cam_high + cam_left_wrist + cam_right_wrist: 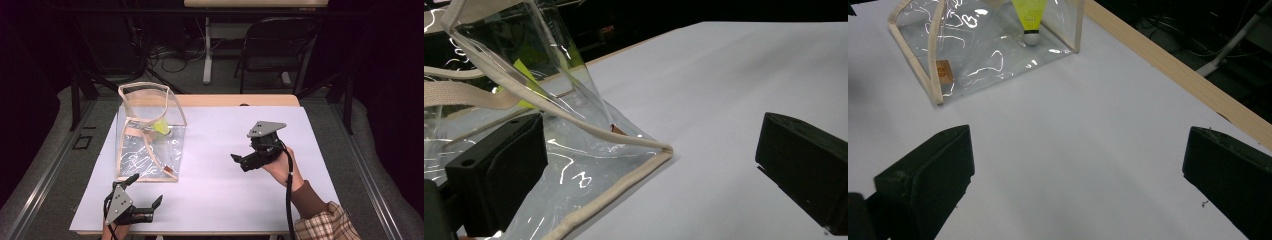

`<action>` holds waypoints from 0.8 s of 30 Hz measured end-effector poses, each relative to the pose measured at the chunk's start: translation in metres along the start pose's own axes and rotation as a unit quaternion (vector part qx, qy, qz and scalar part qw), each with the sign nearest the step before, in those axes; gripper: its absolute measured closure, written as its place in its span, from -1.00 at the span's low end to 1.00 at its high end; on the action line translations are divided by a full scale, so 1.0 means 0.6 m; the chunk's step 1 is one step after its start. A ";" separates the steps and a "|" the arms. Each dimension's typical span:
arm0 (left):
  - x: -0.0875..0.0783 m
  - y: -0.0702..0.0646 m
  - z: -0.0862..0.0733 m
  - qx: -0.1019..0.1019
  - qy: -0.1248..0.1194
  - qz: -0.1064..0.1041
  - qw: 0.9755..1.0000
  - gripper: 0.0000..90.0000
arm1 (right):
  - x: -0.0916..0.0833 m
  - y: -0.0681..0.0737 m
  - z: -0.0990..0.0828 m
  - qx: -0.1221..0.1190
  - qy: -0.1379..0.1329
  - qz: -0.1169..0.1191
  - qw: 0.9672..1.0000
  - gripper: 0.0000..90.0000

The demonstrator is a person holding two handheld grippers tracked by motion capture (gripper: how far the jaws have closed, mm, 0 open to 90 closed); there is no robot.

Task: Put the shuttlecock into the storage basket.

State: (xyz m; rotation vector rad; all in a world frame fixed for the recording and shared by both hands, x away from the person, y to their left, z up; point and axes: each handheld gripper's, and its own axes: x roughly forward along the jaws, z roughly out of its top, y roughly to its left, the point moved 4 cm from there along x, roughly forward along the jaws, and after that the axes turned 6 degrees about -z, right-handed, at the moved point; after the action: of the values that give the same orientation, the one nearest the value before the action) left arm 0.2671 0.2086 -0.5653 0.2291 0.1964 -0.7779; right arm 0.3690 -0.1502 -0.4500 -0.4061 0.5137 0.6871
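Both my tongs, left (148,192) and right (239,161), gape empty; nudging the floppy clear bag (150,137) could topple its shuttlecock (1030,20).

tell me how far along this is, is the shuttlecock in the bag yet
Done: the yellow shuttlecock already sits inside the clear bag, which stands open on the table. In hand: nothing; the left gripper is open by the bag's near corner, and the right gripper is open, apart from the bag. Left: probably only closing or moving the bag, if anything.
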 end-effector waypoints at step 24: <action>0.002 0.000 -0.001 -0.001 0.003 0.000 1.000 -1.00 | -0.031 0.005 -0.106 0.030 -0.027 -0.018 0.999 -1.00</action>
State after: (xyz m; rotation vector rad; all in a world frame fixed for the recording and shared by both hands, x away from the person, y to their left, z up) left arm 0.2675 0.2079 -0.5663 0.2285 0.2032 -0.7774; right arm 0.3350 -0.1895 -0.4911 -0.3389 0.4731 0.6450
